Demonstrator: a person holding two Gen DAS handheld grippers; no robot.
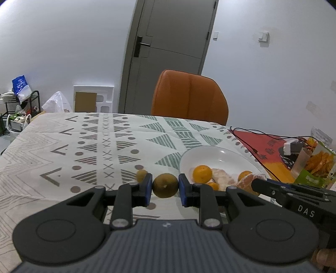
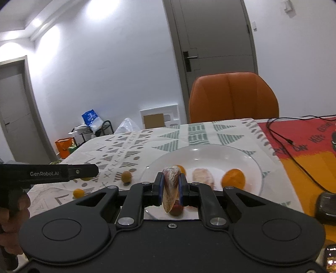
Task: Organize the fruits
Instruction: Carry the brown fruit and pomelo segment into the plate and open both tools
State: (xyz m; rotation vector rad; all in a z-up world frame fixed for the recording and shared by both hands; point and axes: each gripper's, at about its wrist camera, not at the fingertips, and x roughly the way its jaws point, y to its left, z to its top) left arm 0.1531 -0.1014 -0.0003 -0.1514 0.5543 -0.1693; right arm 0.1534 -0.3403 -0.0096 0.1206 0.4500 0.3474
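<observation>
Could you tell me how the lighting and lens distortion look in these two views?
Left wrist view: even, soft light; fisheye bends the door and darkens corners. Right wrist view: bright ceiling lights bloom top left; the plate shows small highlights.

Both wrist views low, close, sharing plate (image 1: 235, 153).

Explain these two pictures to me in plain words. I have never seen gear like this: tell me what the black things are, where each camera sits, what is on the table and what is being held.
There is no robot. A person holds a two-finger gripper in each hand, and each has a camera looking along its fingers.

The left view shows the left gripper shut on a dark greenish round fruit, beside a white plate.

The right view shows the right gripper shut on a pale peeled citrus segment above the plate's near side. The plate holds small orange fruits and another peeled piece.

A few small fruits lie loose on the patterned tablecloth. An orange chair stands behind.
</observation>
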